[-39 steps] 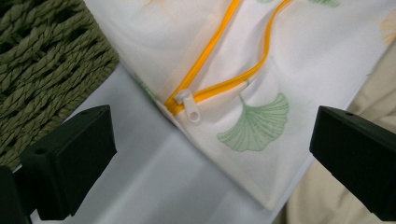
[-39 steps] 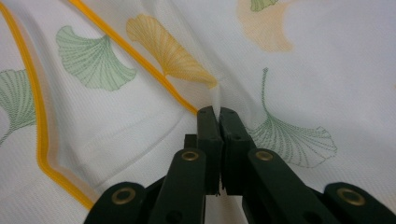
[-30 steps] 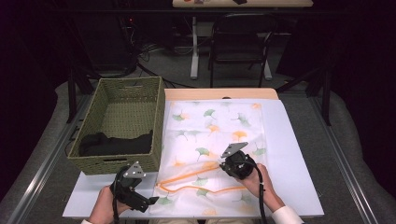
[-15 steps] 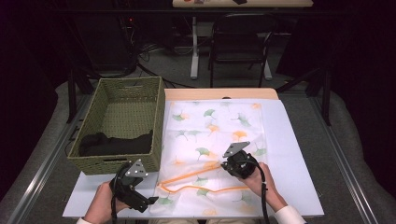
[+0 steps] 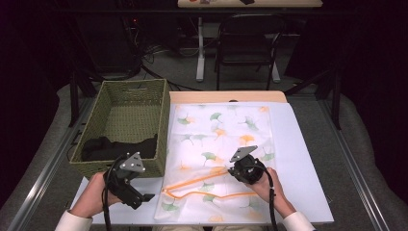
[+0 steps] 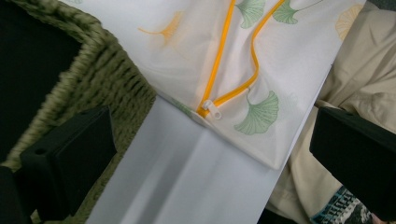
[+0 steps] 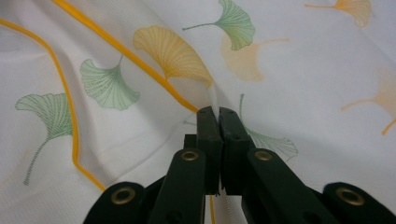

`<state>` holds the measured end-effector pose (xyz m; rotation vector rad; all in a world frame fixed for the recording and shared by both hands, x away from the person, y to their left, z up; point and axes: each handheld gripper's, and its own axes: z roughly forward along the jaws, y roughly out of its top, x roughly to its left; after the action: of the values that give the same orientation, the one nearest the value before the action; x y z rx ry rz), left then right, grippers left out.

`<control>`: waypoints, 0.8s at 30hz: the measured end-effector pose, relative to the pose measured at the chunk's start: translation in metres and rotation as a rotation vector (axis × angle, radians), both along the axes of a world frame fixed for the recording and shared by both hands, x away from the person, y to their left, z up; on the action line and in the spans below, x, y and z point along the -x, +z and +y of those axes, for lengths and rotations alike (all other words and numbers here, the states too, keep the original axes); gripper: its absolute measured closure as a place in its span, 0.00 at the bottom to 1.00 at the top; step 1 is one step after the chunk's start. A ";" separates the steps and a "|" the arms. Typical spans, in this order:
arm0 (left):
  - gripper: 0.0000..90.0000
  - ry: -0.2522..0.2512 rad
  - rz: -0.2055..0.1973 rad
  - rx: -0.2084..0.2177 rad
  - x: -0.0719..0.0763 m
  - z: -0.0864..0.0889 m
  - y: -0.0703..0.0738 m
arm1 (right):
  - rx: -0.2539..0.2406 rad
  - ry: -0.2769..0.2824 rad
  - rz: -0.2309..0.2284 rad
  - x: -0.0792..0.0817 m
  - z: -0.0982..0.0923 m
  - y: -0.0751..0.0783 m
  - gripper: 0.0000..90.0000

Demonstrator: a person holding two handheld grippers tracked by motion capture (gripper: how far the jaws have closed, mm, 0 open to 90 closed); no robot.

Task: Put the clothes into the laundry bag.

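Note:
A white mesh bag printed with ginkgo leaves lies flat on the white board. Its orange zipper gapes open along the near end. My right gripper is shut on a fold of the bag's fabric beside the zipper tape, pinching it up a little. My left gripper hangs open over the board's front left, holding nothing. Between its wide-apart jaws in the left gripper view I see the white zipper pull at the bag's corner.
A green woven basket stands left of the bag, with dark cloth heaped at its near end. Its near corner is close to my left gripper. The person's beige trousers show past the board's front edge. A chair stands beyond the table.
The left gripper has drifted slightly left and up toward the basket's near corner. The right gripper stays shut on the bag in almost the same place.

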<state>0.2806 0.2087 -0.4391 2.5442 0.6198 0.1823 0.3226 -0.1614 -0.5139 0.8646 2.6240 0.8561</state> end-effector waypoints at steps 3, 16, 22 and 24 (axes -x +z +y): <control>0.00 -0.004 -0.006 -0.010 -0.007 0.008 0.009 | 0.005 0.001 -0.001 0.000 0.001 -0.001 0.98; 0.00 -0.050 -0.046 -0.113 -0.037 0.023 0.032 | 0.014 -0.001 -0.005 0.000 0.000 0.001 0.98; 0.00 -0.040 -0.043 -0.167 -0.056 0.027 0.030 | 0.008 -0.001 0.003 0.000 0.000 0.000 0.98; 0.00 -0.032 -0.040 -0.182 -0.061 0.028 0.030 | 0.010 0.001 0.003 0.000 0.000 0.000 0.98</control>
<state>0.3420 0.2365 -0.4090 2.7156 0.5698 0.2896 0.3225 -0.1614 -0.5137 0.8629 2.6296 0.8415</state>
